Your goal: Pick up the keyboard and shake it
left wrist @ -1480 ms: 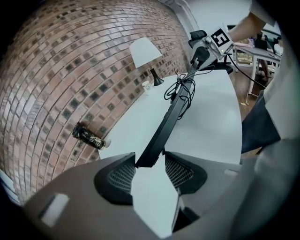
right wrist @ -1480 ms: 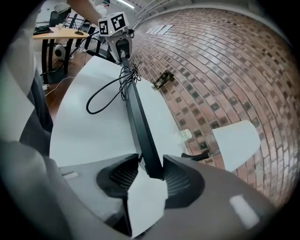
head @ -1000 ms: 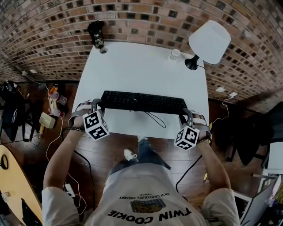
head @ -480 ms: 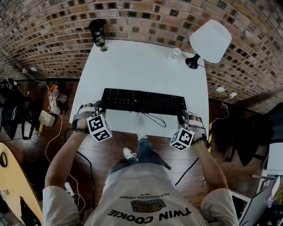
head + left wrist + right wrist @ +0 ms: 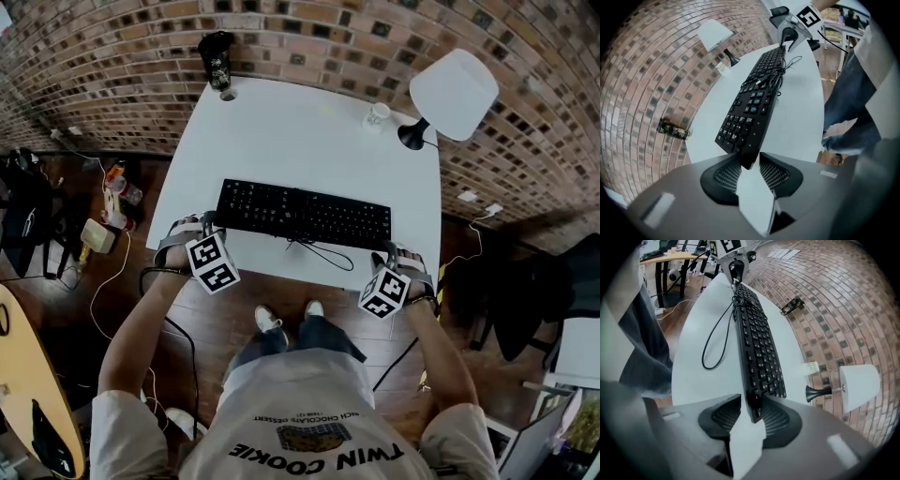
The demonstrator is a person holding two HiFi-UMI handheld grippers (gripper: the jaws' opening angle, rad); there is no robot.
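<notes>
Keyboard (image 5: 305, 214) crosswise near worktop (image 5: 281, 131) front edge, long axis left-right; resting or just clear, cannot tell. Left hand-held gripper (image 5: 750, 163) clamps left end, jaws just tightened. Right hand-held gripper (image 5: 753, 411) clamps right end. Both equally near.

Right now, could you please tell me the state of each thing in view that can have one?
keyboard: keys up, clamped at both ends.
left gripper: shut on the keyboard's left end; jaws just closed further.
right gripper: shut on the keyboard's right end.
cable: loose, looped on the table.
lamp: upright; lit or not, cannot tell.
black can: upright.
white cup: upright.
</notes>
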